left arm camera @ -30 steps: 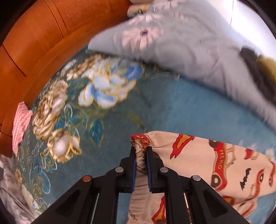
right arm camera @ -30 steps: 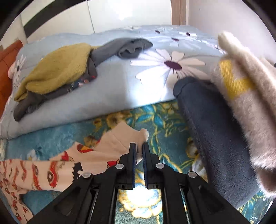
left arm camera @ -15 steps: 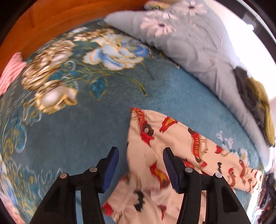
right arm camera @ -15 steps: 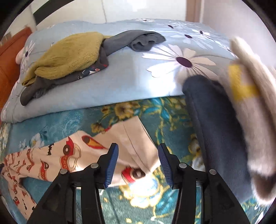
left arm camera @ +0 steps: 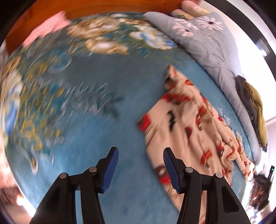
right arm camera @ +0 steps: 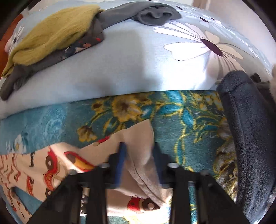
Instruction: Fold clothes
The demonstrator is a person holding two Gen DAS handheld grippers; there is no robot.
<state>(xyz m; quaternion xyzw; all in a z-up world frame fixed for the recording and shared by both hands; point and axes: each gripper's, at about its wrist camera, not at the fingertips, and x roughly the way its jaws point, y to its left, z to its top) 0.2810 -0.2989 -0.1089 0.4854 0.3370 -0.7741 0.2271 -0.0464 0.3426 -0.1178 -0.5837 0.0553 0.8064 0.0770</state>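
A cream garment (left arm camera: 189, 131) printed with red cars lies stretched across the blue flowered bedspread (left arm camera: 103, 137). My left gripper (left arm camera: 140, 165) is open above bare bedspread. Only its right finger overlaps the garment's near edge, and nothing is between its pads. In the right wrist view the garment (right arm camera: 57, 165) ends in a plain cream hem (right arm camera: 139, 137). My right gripper (right arm camera: 139, 160) is low over that hem with its jaws closing. A fold of the hem sits between the blurred fingers, which still stand apart.
A pale blue daisy quilt (right arm camera: 138, 60) is bunched along the far side, with an olive sweater (right arm camera: 51, 34) and grey clothes (right arm camera: 151, 12) on it. A dark fleece (right arm camera: 246, 129) lies at the right. An orange wooden headboard (left arm camera: 120, 5) and a pink checked cloth (left arm camera: 46, 29) are at the bed's end.
My left gripper let go of the garment's end, opened and swung left off it. My right gripper opened, dropped onto the hem, and its jaws have narrowed again.
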